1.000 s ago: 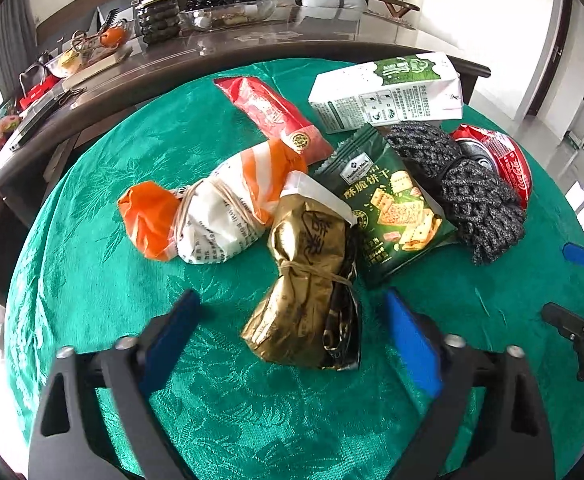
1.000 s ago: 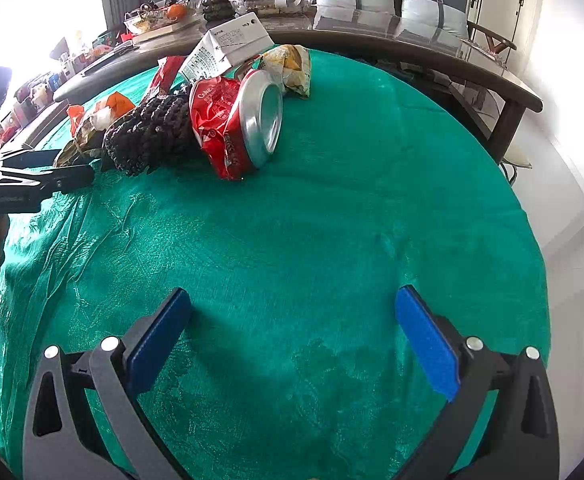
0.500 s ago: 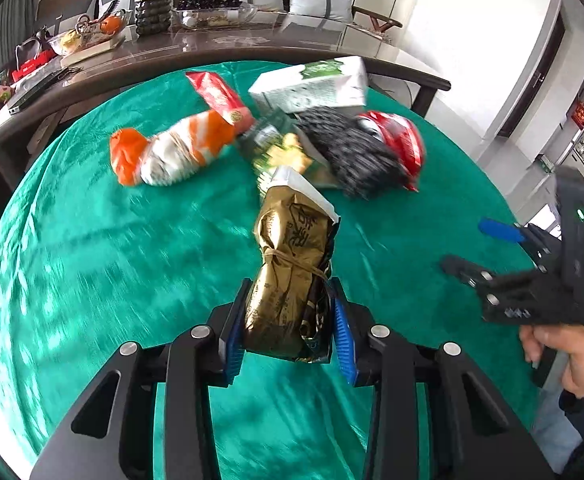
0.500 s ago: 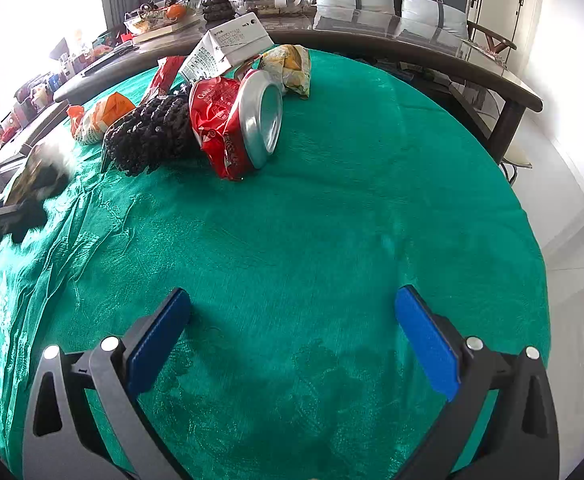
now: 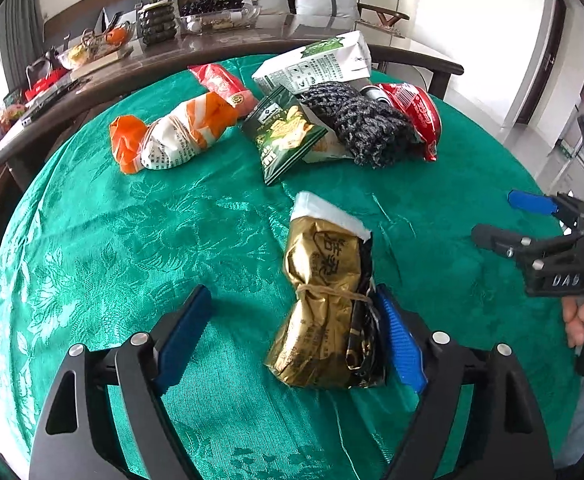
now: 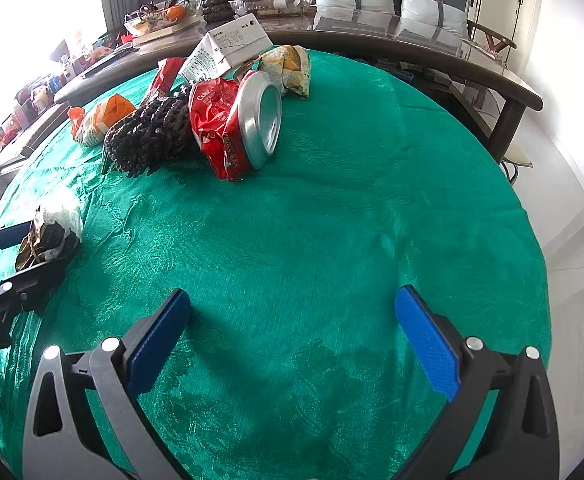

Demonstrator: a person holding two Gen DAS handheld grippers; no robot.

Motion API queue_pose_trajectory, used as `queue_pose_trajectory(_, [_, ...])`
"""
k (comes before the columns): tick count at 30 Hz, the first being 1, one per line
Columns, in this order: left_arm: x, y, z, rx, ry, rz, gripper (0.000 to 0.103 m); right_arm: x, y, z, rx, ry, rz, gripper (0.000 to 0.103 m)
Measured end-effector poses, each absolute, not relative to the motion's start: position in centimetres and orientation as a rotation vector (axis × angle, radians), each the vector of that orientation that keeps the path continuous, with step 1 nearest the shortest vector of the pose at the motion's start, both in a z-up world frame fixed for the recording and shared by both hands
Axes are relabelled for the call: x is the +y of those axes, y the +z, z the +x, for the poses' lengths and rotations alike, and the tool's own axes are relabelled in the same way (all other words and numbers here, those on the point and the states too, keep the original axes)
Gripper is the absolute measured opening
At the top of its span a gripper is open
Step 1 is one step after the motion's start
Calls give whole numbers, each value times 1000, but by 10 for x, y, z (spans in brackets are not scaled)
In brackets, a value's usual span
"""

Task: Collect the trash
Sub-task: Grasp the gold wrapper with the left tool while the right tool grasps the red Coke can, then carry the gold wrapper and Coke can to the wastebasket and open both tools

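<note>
A gold foil bag [image 5: 326, 300] tied with a band lies on the green tablecloth [image 5: 132, 240], near the front. My left gripper [image 5: 292, 336] is open around it; its right pad [image 5: 400, 344] touches the bag, the left pad stands apart. The bag also shows in the right wrist view [image 6: 50, 232]. Farther back lie an orange-and-white bag [image 5: 172, 136], a green cracker packet [image 5: 284, 136], a black knitted piece [image 5: 364, 124], a crushed red can [image 6: 236, 128], a red wrapper [image 5: 220, 84] and a white carton [image 5: 316, 64]. My right gripper [image 6: 292, 336] is open and empty over bare cloth.
A long dark table [image 5: 212, 52] stands behind the round one, with a fruit bowl, a plant and trays. A yellow-green snack bag [image 6: 288, 68] lies behind the can. The round table's edge drops to the floor on the right [image 6: 540, 216].
My left gripper, shut on the gold bag half a second ago, has opened; the bag now rests on the cloth, pulled away from the pile. The right gripper has not moved.
</note>
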State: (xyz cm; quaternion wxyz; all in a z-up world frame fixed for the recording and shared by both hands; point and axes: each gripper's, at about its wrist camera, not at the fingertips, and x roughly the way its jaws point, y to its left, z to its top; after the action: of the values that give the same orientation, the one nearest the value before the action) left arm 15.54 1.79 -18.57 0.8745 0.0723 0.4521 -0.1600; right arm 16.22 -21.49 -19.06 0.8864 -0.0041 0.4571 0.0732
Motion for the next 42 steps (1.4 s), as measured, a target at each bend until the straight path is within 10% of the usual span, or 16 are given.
queue_pose_trajectory(17, [15,-191,157,949,-326,163,90,-160,-145,279,993,196,77,82])
queue_pose_trajectory(21, [15,-191,157,951,-329,162,90,-171,-152,272,1020,212,107,48])
queue_pose_trajectory(42, [22,-178,156,963,-395,149,91,-215,-154,135,1034,259,55,60])
